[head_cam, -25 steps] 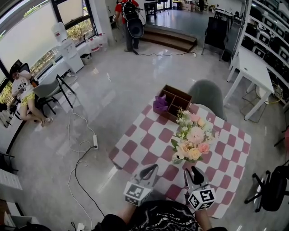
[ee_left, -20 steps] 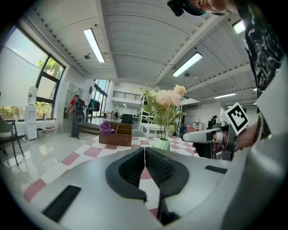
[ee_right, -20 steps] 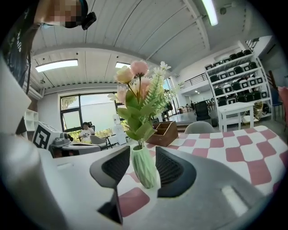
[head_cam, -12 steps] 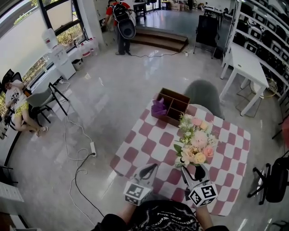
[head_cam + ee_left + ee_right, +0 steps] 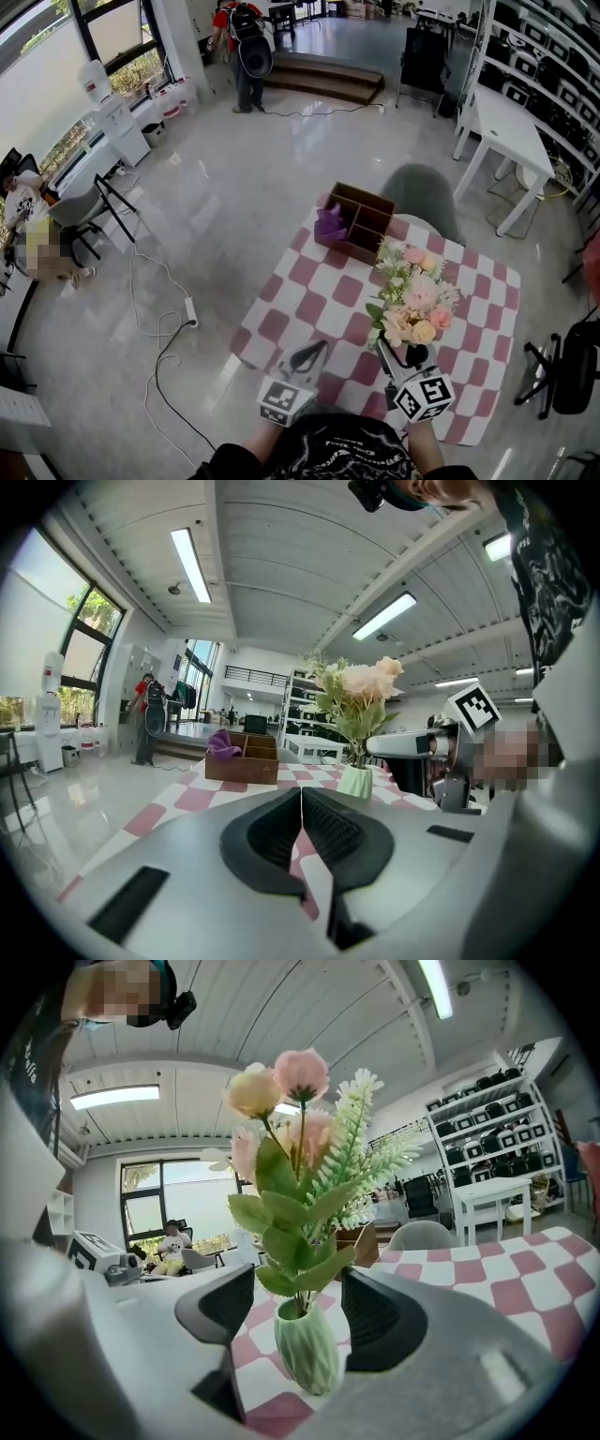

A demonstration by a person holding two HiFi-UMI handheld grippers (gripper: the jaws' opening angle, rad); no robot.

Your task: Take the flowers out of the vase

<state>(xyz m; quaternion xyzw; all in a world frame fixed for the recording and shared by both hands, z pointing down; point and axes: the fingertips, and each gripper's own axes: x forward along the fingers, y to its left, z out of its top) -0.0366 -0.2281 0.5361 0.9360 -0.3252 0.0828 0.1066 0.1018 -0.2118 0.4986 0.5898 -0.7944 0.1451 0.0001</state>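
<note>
Ideally, the right gripper point(image 5: 298, 1314), jaws just opening with the green vase point(image 5: 307, 1349) between them at lower centre, needed to pinch the flowers point(image 5: 302, 1074) by their stems; the left gripper point(image 5: 300, 805) sat clenched, empty.

Bright daylight enters through the windows point(image 5: 117, 33) at left and glares off the glossy floor point(image 5: 244, 178). Ceiling strip lights point(image 5: 192, 564) glow in both gripper views, where fisheye edges curve and darken; the flowers point(image 5: 295, 1147) look sharp

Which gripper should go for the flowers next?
Right. The right gripper has just been opening its jaws, with the vase and flowers between them, untouched. The left gripper is shut and farther off.
</note>
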